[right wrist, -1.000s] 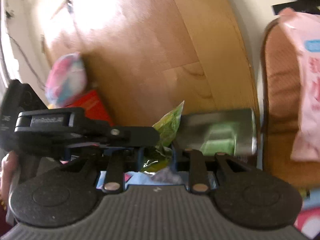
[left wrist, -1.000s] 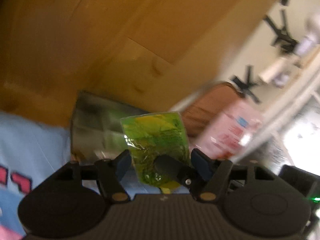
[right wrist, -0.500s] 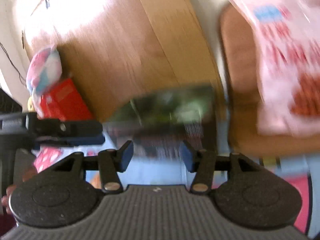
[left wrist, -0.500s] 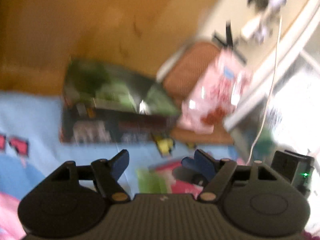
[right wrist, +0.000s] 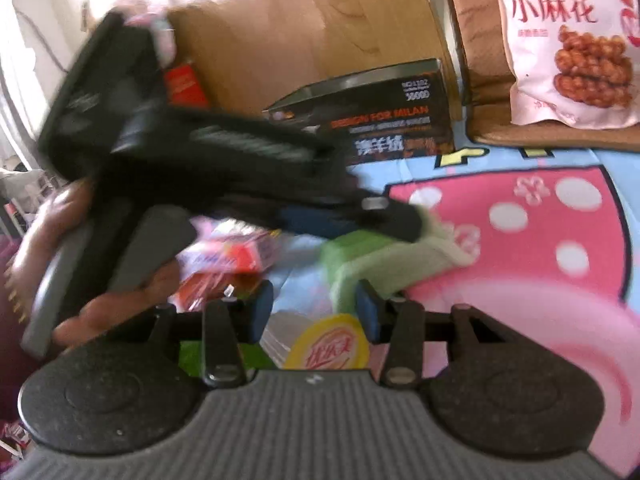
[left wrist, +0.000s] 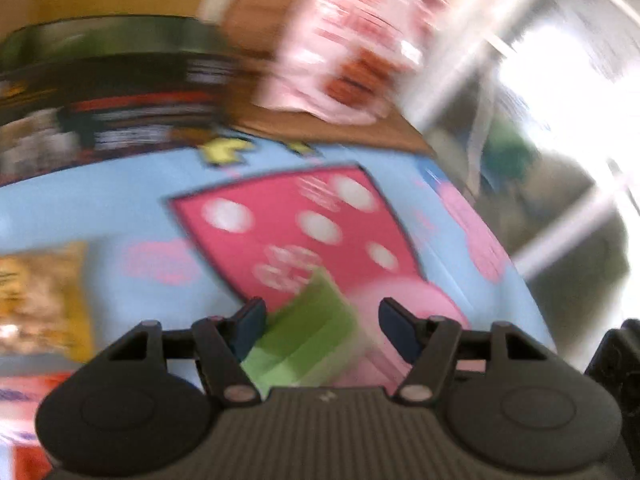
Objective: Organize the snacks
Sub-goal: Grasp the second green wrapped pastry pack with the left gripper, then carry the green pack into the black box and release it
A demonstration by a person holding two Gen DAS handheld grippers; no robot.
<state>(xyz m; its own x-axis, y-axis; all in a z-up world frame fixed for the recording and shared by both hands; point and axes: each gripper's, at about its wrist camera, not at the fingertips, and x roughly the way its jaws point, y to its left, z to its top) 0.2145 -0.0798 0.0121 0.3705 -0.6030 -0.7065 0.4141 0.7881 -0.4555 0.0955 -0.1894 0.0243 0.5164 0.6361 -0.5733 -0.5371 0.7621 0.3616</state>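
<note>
My left gripper [left wrist: 322,324] hangs low over the blue and pink mat [left wrist: 120,208], its jaws closing. A green box [left wrist: 308,336] lies between them, with a gap still showing at the right pad, though the view is blurred. In the right wrist view the left gripper [right wrist: 360,220] reaches in from the left above that green box [right wrist: 360,260]. My right gripper [right wrist: 314,312] is just short of the box; its jaws are also closing and grip nothing. A yellow round lid [right wrist: 328,346] lies under it. Red and pink packets [right wrist: 224,256] lie to the left.
A black carton [right wrist: 372,120] stands at the mat's far edge against the wooden floor [right wrist: 300,20]. A pink snack bag [right wrist: 572,40] leans on a brown cushion [right wrist: 476,60] at the far right. A yellow snack packet [left wrist: 40,300] lies on the left.
The green-yellow packet held between both grippers over the black carton is gone from the jaws. Both views have swung down onto the mat, and a green box now sits between the left jaws.
</note>
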